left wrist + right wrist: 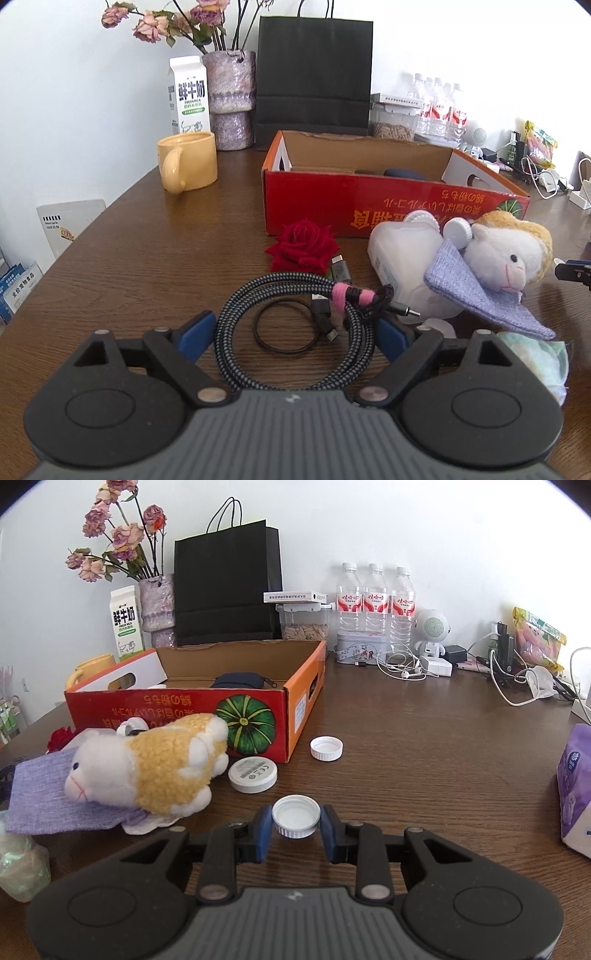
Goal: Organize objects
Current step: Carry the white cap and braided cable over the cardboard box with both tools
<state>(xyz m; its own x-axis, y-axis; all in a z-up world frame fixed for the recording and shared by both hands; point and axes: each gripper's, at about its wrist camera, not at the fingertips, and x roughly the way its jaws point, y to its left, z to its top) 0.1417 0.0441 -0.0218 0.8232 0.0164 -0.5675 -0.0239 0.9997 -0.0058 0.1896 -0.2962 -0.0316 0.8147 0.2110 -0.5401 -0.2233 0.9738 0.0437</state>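
Carton (pixel 189 98) label: "FRESH MILK"; right fingers (pixel 264 830) grip cap (pixel 296 815).

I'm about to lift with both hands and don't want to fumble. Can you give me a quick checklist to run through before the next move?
1. Right claw pads against the white cap: ok, both sides look in contact.
2. Left claw straddles the coiled cable: ok, wide open around it.
3. Left claw free of the black ring: not ok, the ring lies inside the coil.
4. Space in the red box: ok, floor mostly bare.
5. Cable clear of the plush sheep: ok, apart.
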